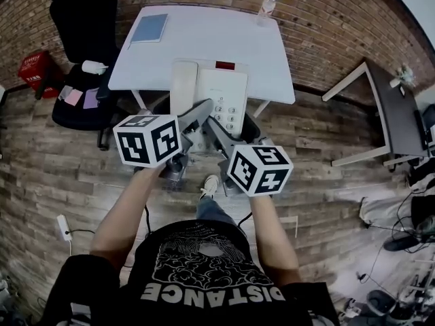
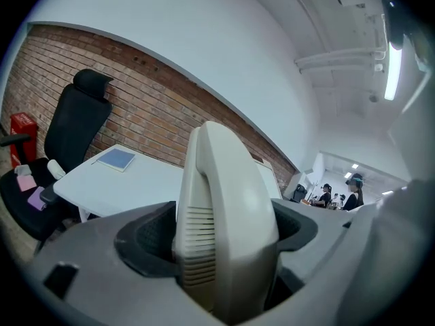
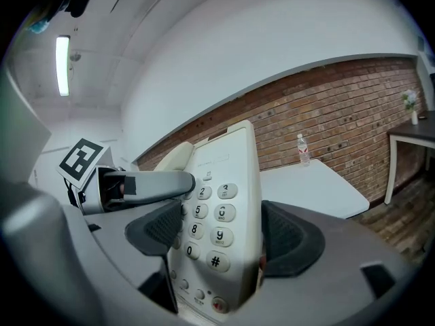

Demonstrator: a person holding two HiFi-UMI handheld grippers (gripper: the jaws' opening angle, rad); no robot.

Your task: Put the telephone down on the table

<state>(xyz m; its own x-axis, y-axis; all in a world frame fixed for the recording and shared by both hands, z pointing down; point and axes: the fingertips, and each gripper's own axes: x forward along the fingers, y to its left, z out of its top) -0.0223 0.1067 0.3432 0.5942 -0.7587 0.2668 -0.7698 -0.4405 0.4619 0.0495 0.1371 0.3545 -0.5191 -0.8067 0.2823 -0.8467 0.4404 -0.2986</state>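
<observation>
Telephone (image 1: 221, 90) (just one, handset (image 2: 224, 202) seated) is held in the air at the white counter's (image 1: 204, 46) near edge. I have two tools on it: left tool (image 2: 228, 240) pinches the handset side, right tool (image 3: 217, 233) the keypad (image 3: 211, 223) side. One blue notebook (image 1: 149, 27) and one bottle (image 1: 266, 5) sit on the counter.

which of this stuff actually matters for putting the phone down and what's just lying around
Part of the job:
- telephone, clamped by the left gripper and the right gripper
- white table, where it goes

Just lying about:
- blue notebook and water bottle, both on the table
- black office chair
- red box on the floor
- dark desk
</observation>
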